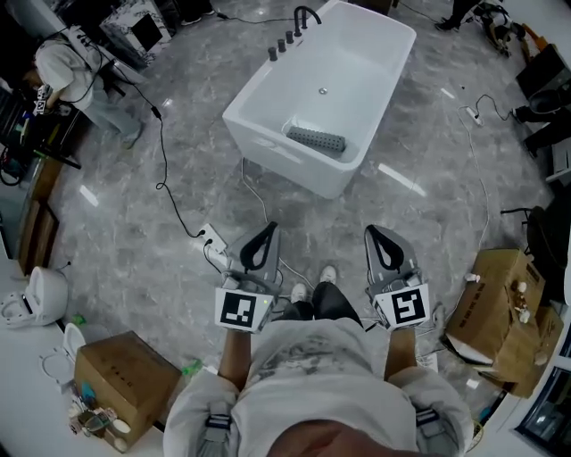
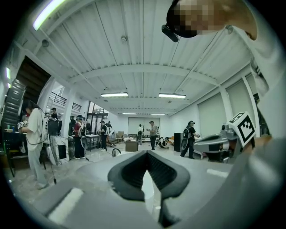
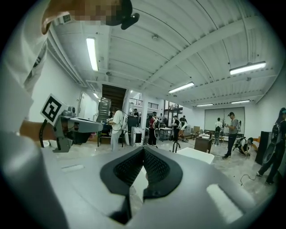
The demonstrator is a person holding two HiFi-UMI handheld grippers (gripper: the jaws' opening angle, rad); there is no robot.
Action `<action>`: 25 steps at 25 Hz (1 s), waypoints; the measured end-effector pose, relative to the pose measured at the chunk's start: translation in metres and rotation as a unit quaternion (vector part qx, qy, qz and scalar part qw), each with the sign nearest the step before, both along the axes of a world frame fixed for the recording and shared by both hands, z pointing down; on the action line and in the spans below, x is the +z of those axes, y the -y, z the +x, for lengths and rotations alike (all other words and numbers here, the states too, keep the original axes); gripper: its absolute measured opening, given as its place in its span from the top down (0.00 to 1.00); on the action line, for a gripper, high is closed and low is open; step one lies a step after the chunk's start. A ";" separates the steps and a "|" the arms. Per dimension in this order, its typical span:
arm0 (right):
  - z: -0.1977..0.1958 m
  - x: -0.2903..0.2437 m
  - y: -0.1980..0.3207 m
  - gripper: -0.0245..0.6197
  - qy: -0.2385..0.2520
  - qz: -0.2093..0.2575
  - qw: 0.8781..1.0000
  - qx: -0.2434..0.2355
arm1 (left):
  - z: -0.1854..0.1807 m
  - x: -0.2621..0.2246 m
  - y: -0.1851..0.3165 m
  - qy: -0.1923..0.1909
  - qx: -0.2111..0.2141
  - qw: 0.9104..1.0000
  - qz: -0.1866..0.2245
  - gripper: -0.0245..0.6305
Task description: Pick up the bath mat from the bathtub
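Ahead of you, the grey bath mat (image 1: 316,140) lies flat inside the white bathtub (image 1: 252,100), at its near end. Your 2 claws, left gripper (image 1: 269,227) and right gripper (image 1: 371,230), are clenched empty, well apart from it.

Looked from the head steeply down on the grey floor (image 1: 161,232), with the bathtub (image 1: 357,76) well ahead and the left gripper (image 1: 270,228) and right gripper (image 1: 370,230) close below; rode on each gripper, low and near its own jaws, facing level and forward under the ceiling (image 2: 143,53); shared the bathtub's tap (image 1: 298,20) across all three views; caught the other gripper at each inner edge.
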State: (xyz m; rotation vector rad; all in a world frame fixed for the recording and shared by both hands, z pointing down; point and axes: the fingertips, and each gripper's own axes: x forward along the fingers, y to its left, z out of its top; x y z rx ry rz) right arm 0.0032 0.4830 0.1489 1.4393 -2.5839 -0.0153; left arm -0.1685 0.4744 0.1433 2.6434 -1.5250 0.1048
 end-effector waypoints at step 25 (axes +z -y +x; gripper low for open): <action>0.031 -0.027 0.135 0.96 0.013 0.034 0.999 -0.040 | 0.027 -0.030 0.120 0.017 -0.039 0.998 0.044 0.96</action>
